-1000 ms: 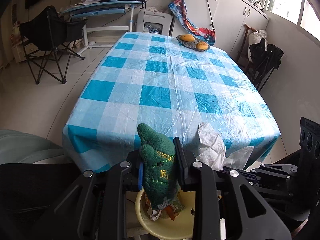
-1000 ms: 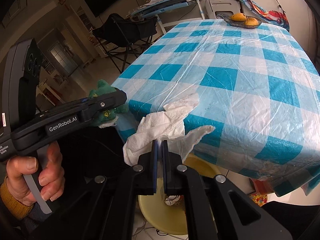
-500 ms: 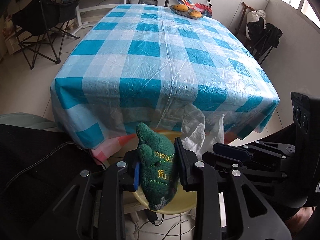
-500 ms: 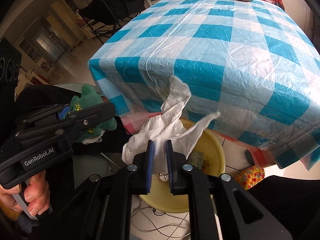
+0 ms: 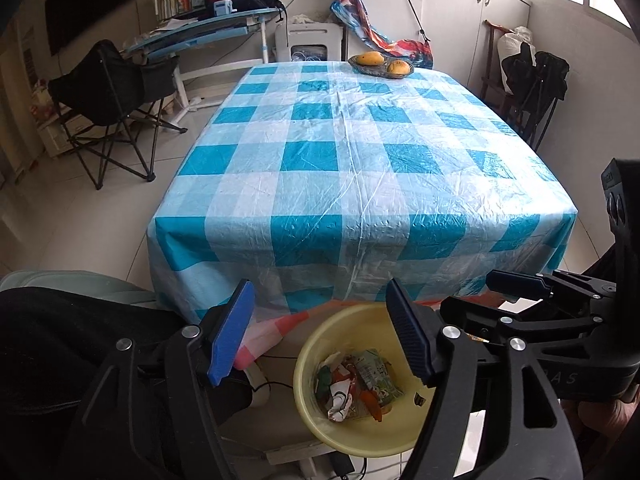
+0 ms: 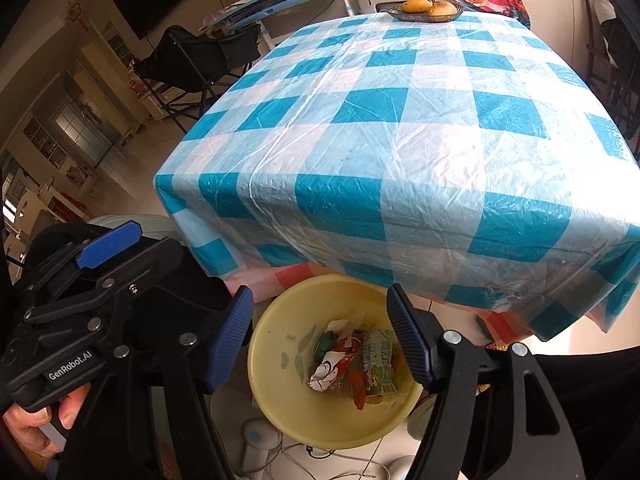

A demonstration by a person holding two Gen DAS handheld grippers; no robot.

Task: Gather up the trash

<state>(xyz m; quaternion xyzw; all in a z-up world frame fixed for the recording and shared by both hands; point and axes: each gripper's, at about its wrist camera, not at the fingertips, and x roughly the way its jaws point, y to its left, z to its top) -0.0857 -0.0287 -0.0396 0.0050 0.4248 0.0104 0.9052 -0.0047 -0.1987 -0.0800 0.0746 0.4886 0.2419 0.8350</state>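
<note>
Both grippers hung over the yellow basin [image 5: 320, 432] that sat on the floor just off the near edge of the table, and that drop line was what mattered: the basin lay directly below and slightly ahead of the tongs. The left gripper [image 5: 320, 332] had its jaws opening, blue pads spread apart with nothing between them. The right gripper [image 6: 320, 336] was likewise opening and bare; in its view the basin [image 6: 280, 400] showed straight through the gap.

The collected trash [image 6: 352, 364] lay in a crumpled heap at the bottom of the basin: a green-printed wrapper, white scraps, orange bits and a dark green lump whose nature I could not make out. The heap had no clear long axis and pointed no particular way.

Neither hand looked nearer to the basin than the other; they sat side by side above it, the left one toward the left rim.

The checked tablecloth [image 5: 360, 184] appeared bare of litter, with only a fruit dish [image 5: 380, 65] at the far end, so the collecting looked close to finished.
</note>
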